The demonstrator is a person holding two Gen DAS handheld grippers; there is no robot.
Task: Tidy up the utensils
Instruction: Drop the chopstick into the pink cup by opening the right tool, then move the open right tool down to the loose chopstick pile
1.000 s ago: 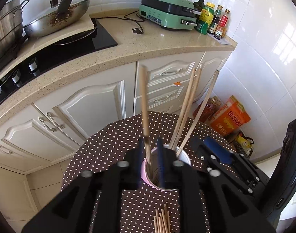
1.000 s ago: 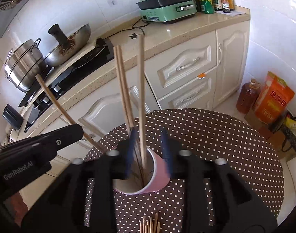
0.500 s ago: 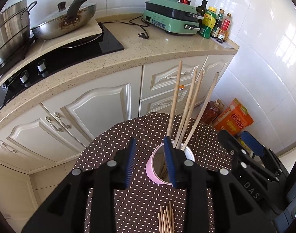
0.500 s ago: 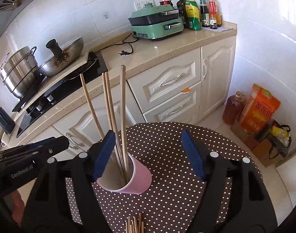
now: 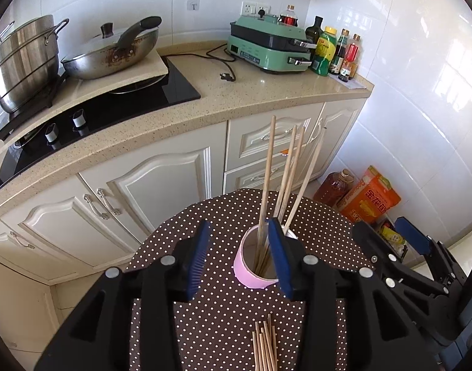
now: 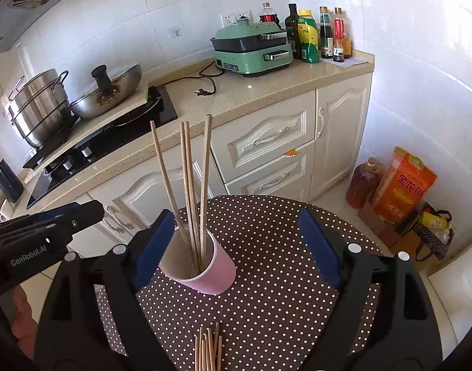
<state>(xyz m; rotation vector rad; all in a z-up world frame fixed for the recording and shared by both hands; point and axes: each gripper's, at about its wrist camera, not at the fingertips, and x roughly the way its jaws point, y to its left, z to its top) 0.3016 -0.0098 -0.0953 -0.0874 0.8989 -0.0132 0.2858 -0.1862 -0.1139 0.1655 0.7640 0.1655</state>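
Note:
A pink cup (image 5: 251, 278) (image 6: 217, 278) stands on the round dotted table (image 5: 205, 324) with several wooden chopsticks (image 5: 268, 179) (image 6: 189, 185) leaning upright in it. More loose chopsticks (image 5: 265, 346) (image 6: 209, 349) lie in a bundle at the table's near edge. My left gripper (image 5: 240, 258) hovers above and just short of the cup. Its jaws are opening and its pads touch nothing. My right gripper (image 6: 236, 247) hangs over the cup's right side, jaws opening wide and empty. Each gripper shows in the other's view: the right gripper (image 5: 412, 244) and the left gripper (image 6: 50, 225).
Behind the table runs a counter (image 5: 266, 99) with a stove, a wok (image 5: 112, 52), a steel pot (image 5: 22, 65), a green electric grill (image 5: 266, 49) and bottles. An oil bottle (image 6: 362, 185) and an orange bag (image 6: 402, 185) stand on the floor at the right.
Both grippers let go of the chopsticks they held over the cup; those now stand in it. Both have pulled back and up, and their jaws have spread.

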